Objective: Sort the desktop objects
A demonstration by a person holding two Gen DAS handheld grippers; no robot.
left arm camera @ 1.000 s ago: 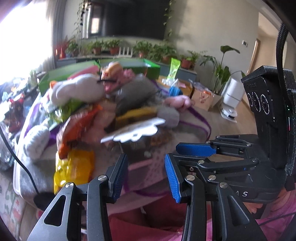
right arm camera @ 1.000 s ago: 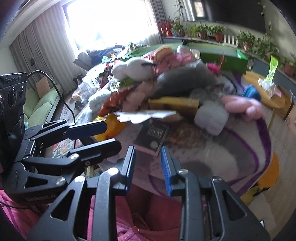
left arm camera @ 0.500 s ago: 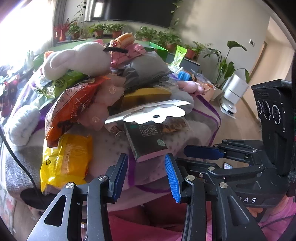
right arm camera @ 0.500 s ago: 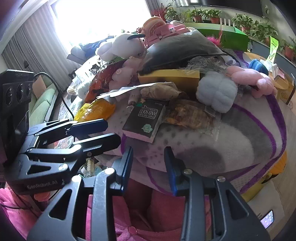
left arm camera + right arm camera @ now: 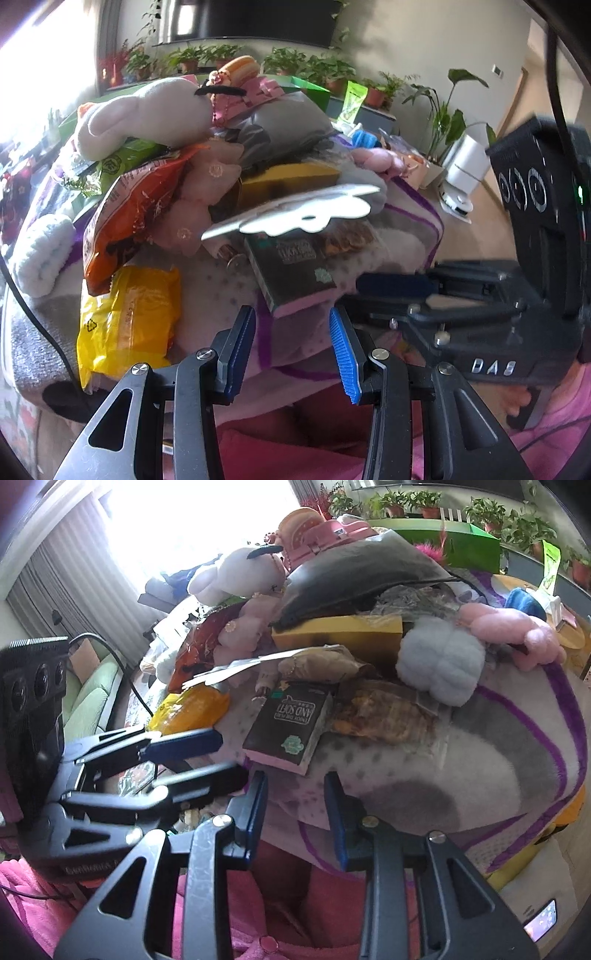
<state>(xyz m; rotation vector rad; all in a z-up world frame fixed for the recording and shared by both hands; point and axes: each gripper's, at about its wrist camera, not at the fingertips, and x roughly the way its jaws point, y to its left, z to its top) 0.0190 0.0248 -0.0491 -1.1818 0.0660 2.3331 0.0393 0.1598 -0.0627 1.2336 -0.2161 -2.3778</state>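
A heap of mixed objects lies on a blanket-covered table (image 5: 480,768). At its near edge is a dark tissue pack (image 5: 291,269) (image 5: 288,723) with a pink side. My left gripper (image 5: 291,317) is open just short of that pack, with nothing between its fingers. My right gripper (image 5: 295,779) hovers before the same pack. Its jaws are closing, with only air between them. Each gripper shows in the other's view, the right gripper (image 5: 391,291) and the left gripper (image 5: 207,753). A yellow snack bag (image 5: 129,325) and an orange bag (image 5: 129,210) lie to the left.
Higher in the heap are a white plush (image 5: 147,114), a flower-shaped white card (image 5: 306,214), a yellow box (image 5: 340,635), a grey pouch (image 5: 354,576), a pale blue fluffy ball (image 5: 439,664) and a pink plush (image 5: 509,627). The blanket hangs over the table's front edge.
Both grippers have sunk and tipped down toward the heap, so the dark tissue pack now sits closer in front of them. The right jaws widened a little, then narrowed.
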